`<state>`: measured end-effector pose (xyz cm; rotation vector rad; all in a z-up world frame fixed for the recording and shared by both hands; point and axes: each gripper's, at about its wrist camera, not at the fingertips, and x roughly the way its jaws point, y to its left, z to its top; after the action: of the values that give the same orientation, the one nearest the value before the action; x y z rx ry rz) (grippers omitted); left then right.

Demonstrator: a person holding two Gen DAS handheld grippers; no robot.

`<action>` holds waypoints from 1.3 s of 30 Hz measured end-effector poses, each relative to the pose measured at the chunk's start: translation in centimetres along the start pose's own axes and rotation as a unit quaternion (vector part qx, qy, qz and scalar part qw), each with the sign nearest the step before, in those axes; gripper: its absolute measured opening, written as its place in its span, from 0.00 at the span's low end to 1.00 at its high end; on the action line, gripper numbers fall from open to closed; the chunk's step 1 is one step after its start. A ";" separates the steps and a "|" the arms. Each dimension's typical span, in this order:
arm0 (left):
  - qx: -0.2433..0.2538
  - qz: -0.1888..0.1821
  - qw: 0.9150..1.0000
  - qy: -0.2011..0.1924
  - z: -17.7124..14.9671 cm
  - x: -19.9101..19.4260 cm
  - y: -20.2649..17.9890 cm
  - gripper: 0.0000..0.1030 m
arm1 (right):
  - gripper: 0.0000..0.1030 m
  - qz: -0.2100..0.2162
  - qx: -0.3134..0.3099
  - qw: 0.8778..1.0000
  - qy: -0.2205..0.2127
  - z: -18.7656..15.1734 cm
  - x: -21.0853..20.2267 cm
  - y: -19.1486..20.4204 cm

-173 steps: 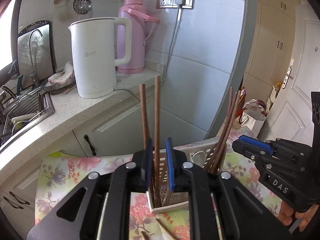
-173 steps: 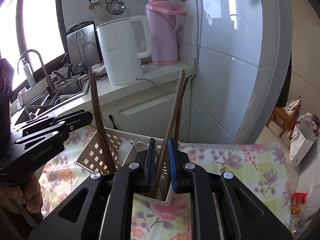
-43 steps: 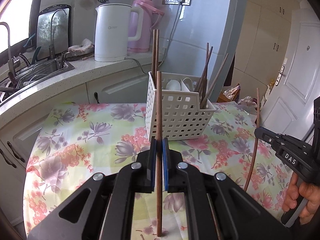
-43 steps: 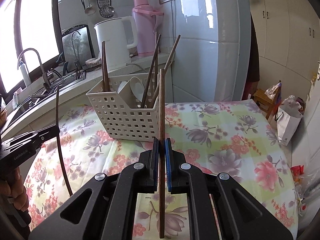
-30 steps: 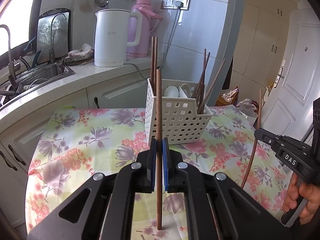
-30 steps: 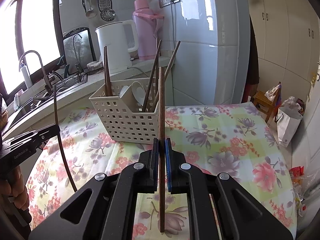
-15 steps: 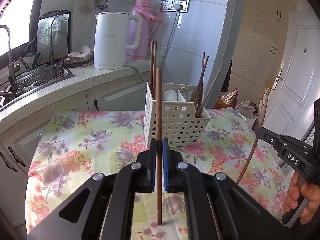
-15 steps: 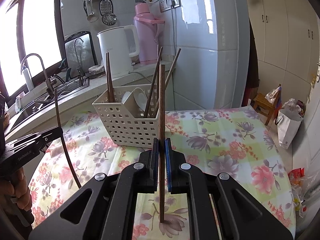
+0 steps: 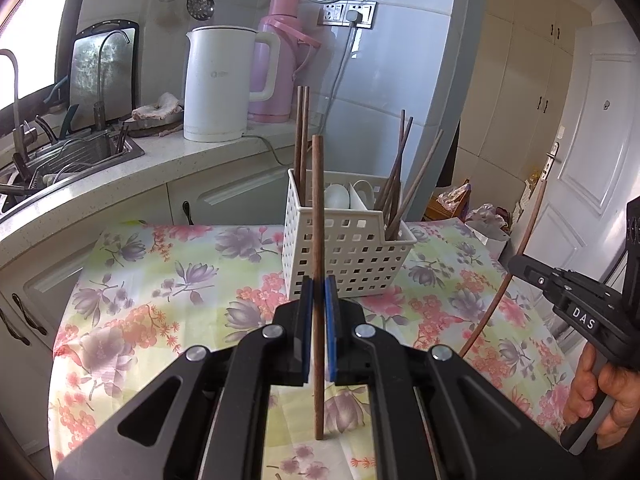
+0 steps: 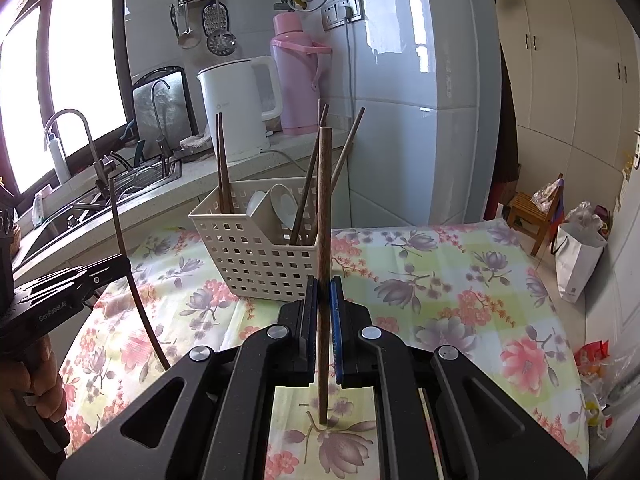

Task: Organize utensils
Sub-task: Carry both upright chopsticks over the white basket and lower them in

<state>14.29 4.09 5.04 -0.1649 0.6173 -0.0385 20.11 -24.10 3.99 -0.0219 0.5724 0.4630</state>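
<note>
Floral-clothed table (image 9: 168, 280) — white basket (image 9: 344, 256)

I'm looking at a small kitchen: white tiled wall (image 10: 400, 80), a bright window (image 10: 80, 48) over the sink (image 10: 120, 188), cream cupboards (image 10: 560, 80) on the right. A floral tablecloth (image 10: 440, 280) fills the foreground, a wooden stool (image 10: 532, 212) beyond it, a white door (image 9: 592, 152) nearby.

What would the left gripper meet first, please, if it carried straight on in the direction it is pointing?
Most likely the white utensil basket, directly ahead of the left gripper, which is shut on an upright chopstick; only floral tablecloth shows between, though depth is uncertain.
</note>
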 end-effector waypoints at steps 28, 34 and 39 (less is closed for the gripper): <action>0.022 -0.019 0.999 -0.023 3.1 -1.0 -0.9 0.06 | 0.08 0.022 -0.024 0.999 -0.024 3.1 -0.8 0.9; 0.047 -0.039 0.997 -0.039 7.0 -2.7 -2.0 0.06 | 0.08 0.042 -0.044 0.997 -0.040 7.1 -1.7 1.4; 0.068 -0.030 0.995 -0.073 10.6 -4.3 -2.8 0.06 | 0.08 0.041 -0.056 0.996 -0.060 10.4 -1.9 1.7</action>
<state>16.93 3.22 16.48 -0.0541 0.4618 -0.1245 23.36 -21.83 13.92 -0.0782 0.4307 0.5721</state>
